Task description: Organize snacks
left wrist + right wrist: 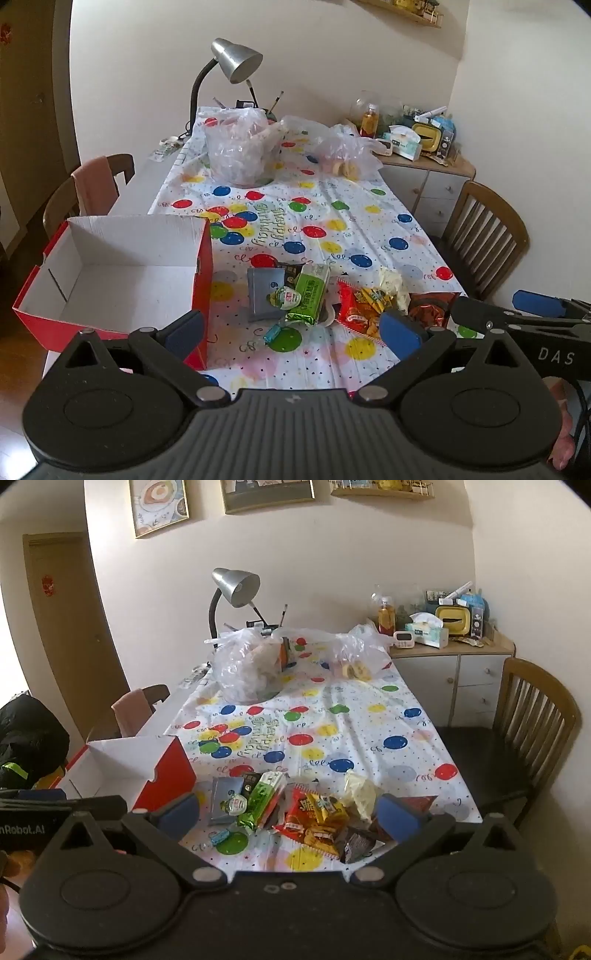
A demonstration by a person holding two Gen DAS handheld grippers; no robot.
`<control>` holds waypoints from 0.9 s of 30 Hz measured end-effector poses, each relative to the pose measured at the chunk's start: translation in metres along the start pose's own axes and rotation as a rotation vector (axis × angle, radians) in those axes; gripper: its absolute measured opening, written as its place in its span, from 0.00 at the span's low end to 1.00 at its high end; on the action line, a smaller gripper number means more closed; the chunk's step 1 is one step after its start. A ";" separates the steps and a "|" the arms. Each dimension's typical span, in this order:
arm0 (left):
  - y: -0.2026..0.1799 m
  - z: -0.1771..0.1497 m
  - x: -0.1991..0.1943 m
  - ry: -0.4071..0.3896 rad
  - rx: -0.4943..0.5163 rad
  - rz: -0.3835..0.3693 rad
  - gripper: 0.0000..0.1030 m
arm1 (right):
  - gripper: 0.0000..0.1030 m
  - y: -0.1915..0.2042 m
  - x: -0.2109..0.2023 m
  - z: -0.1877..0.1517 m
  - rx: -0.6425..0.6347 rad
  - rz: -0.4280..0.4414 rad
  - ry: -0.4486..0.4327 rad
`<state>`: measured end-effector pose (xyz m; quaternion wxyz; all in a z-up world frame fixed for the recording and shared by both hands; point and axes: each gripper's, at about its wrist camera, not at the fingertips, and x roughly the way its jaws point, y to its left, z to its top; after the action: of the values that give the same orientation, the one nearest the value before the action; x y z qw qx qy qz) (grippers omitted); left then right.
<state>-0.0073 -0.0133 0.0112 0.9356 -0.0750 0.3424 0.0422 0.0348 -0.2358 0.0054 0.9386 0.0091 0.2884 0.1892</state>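
A balloon-print tablecloth (332, 206) covers the table. The snacks (325, 299) lie heaped near its front edge, just right of the empty red box (122, 273). Left gripper (291, 330) and right gripper (290, 814) hover above them, jaws wide apart, holding nothing.

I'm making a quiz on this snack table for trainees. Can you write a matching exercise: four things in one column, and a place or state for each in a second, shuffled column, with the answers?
Things:
1. red cardboard box
2. green foil packet
3. desk lamp
4. left gripper

Places or states:
A. at the table's far end, by the wall
B. jaws wide apart, nothing between them
C. empty inside, at the table's left edge
D. in the snack pile, beside a grey packet

Pairs: 1-C, 2-D, 3-A, 4-B
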 end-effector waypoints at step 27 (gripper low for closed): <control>0.003 -0.002 0.006 0.025 -0.001 0.005 0.99 | 0.99 0.012 0.003 -0.001 -0.014 -0.002 0.035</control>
<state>-0.0045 -0.0101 0.0061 0.9311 -0.0750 0.3543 0.0437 0.0318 -0.2235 0.0047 0.9336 -0.0009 0.3035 0.1904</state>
